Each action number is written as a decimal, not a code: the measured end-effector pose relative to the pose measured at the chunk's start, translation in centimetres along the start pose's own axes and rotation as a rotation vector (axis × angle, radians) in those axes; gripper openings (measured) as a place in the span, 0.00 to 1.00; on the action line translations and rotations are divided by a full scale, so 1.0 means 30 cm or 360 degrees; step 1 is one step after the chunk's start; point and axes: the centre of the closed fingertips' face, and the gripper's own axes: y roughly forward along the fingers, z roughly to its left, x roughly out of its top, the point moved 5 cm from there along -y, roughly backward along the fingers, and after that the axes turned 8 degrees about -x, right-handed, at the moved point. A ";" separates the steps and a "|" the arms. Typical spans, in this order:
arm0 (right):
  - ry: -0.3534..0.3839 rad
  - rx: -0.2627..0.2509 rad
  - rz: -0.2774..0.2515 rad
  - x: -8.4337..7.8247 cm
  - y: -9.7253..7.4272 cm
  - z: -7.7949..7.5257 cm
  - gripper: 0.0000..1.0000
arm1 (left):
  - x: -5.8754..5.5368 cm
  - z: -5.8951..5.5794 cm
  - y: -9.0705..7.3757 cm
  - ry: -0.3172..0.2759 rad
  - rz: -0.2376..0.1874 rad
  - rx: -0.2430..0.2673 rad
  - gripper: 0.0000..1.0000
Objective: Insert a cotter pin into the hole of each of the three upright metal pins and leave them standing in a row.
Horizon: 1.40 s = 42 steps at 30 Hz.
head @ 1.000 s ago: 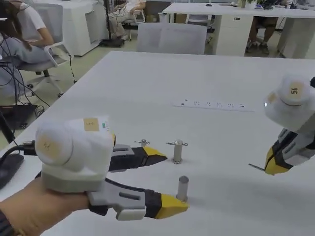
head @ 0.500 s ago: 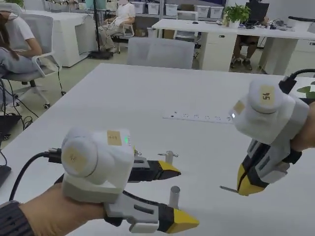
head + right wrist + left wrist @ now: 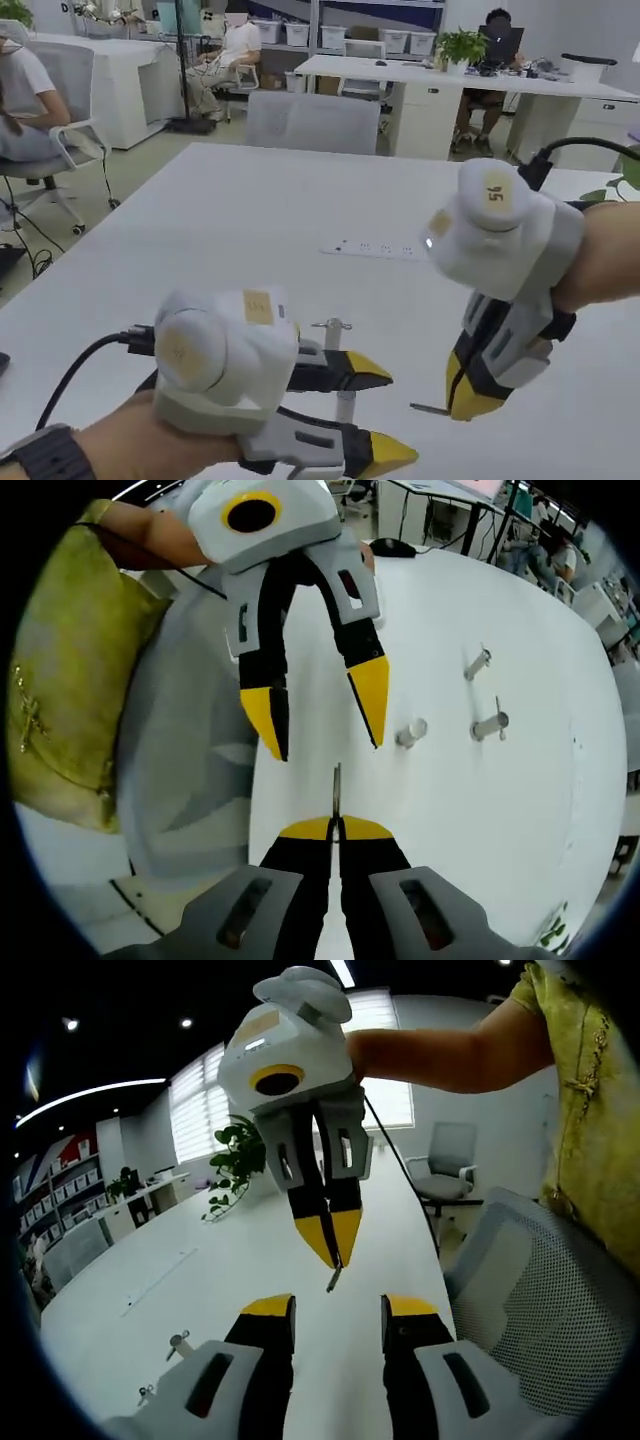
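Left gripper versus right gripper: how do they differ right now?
The left gripper has its jaws spread apart and holds nothing, while the right gripper is shut on a cotter pin. The left gripper sits low, with its jaws reaching roughly level over the table. The right gripper tilts steeply down from above. Both have yellow tips, dark jaws and white bodies.

Only thing I can actually read is a "54" in dark print on a small yellowish sticker [image 3: 496, 193], sitting a bit tilted on the white top of the right gripper [image 3: 458, 405]. The left gripper [image 3: 400, 415] has two tan stickers [image 3: 258, 305] on its white shell too, but whatever's on them is too blurry to make out.
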 end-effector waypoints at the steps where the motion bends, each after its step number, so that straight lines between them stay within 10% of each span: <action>1: -0.0003 0.0006 0.0002 0.003 0.000 0.003 0.02 | 0.002 -0.001 0.001 0.0009 -0.0006 -0.0003 0.30; 22: -0.0024 0.0143 0.0036 0.045 0.013 0.031 0.02 | 0.007 -0.026 0.029 0.0247 0.0041 -0.0057 0.04; 42: 0.0073 0.0304 0.0119 0.034 0.024 0.059 0.03 | 0.003 -0.063 0.047 0.0406 0.0118 -0.0124 0.01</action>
